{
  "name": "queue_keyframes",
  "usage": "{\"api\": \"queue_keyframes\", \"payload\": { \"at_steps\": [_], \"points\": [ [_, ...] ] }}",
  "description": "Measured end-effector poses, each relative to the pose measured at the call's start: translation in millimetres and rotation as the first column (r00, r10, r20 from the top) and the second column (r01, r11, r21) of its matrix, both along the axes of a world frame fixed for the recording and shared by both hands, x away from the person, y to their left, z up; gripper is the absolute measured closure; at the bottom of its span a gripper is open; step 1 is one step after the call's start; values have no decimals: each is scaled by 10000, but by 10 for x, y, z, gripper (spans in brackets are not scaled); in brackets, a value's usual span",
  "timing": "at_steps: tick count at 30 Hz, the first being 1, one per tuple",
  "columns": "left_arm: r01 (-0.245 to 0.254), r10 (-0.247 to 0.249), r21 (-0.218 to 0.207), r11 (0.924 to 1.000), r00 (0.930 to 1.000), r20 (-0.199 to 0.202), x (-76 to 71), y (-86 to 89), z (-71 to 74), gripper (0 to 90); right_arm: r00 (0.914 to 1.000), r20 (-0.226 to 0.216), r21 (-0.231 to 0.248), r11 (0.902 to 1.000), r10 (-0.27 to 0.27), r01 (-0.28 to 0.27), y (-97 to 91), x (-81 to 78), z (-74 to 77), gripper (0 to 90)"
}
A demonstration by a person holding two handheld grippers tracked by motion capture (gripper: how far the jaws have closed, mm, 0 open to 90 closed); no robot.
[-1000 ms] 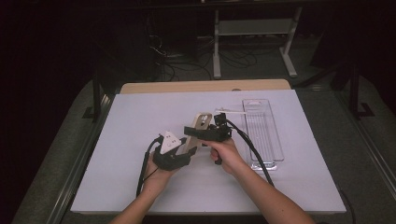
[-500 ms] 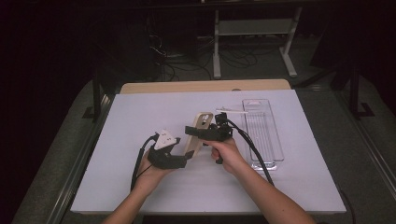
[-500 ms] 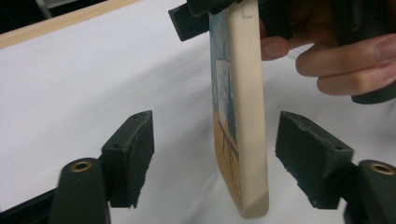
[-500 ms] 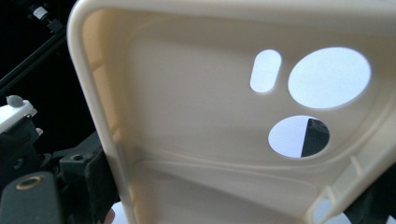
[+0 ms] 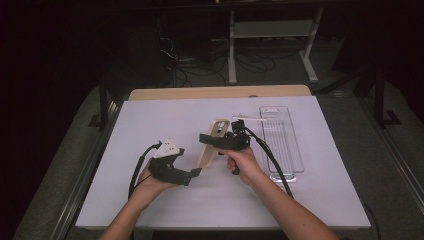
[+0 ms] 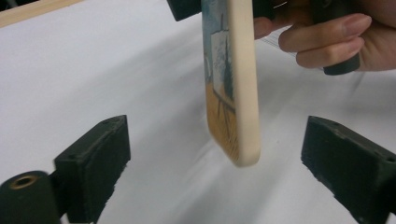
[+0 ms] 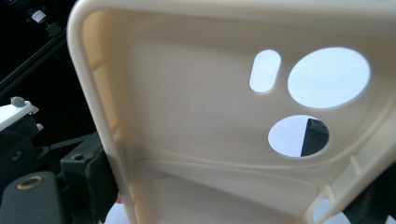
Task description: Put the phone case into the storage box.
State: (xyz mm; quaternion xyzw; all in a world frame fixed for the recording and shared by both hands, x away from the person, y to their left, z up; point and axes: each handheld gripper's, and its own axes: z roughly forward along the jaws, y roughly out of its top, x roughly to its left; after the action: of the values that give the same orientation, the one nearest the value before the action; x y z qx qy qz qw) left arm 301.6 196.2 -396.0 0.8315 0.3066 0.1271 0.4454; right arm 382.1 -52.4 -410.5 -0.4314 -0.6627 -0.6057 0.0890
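The right gripper (image 5: 212, 139) is clamped on the upper end of a cream phone case (image 5: 212, 145), holding it on edge above the white tabletop (image 5: 150, 120), roughly at its middle. In the right gripper view the hollow inside of the case (image 7: 196, 121) faces the camera, with its three camera cutouts showing the white surface behind. The left gripper (image 5: 192, 173) sits just beside the lower end of the case with its jaws spread wide; they have just been opening. In the left gripper view the case (image 6: 231, 84) hangs between those jaws without touching either pad, its printed back turned to the left. A clear plastic tray (image 5: 295, 150) lies on the tabletop to the right, near the right hand (image 5: 245, 162).
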Motion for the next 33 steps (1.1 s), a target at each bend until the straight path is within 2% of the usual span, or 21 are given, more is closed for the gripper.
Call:
{"api": "queue_keyframes", "payload": {
  "at_steps": [2,6,9,16,17,19,21,24,28,33],
  "points": [
    [100,-100,-24,9999,9999,-84,-11,46,-9,27,10000,7,-29,10000,12,-12,-3,0,2,97],
    [150,-149,67,9999,9997,-174,-19,163,-45,4,10000,16,23,10000,-12,12,-11,0,13,97],
    [114,-113,123,9999,9999,-77,-36,263,-77,3,10000,-36,75,10000,-9,9,-20,-1,23,97],
    [428,-418,595,9973,9990,-186,-103,420,-170,0,10000,-6,45,10000,-23,23,-17,-3,21,97],
    [350,-339,430,9985,9991,-249,-126,429,-194,0,10000,3,59,10000,-14,14,-16,-4,23,97],
    [424,-415,543,9976,9990,-170,-146,473,-231,0,10000,6,61,10000,-20,20,-17,-4,24,97],
    [458,-447,456,9979,9987,-231,-176,504,-273,0,10000,19,42,10000,-41,41,-20,-3,25,97],
    [493,-487,721,9962,9988,-95,-219,538,-298,0,10000,28,44,10000,-62,62,-23,-3,30,97],
    [319,-312,499,9982,9994,-135,-217,565,-299,0,9999,59,104,9999,-116,115,-36,-2,50,97],
    [371,-364,335,9987,9991,-223,-200,587,-298,0,9998,110,61,9999,-139,138,-73,5,94,97]
  ]
}}
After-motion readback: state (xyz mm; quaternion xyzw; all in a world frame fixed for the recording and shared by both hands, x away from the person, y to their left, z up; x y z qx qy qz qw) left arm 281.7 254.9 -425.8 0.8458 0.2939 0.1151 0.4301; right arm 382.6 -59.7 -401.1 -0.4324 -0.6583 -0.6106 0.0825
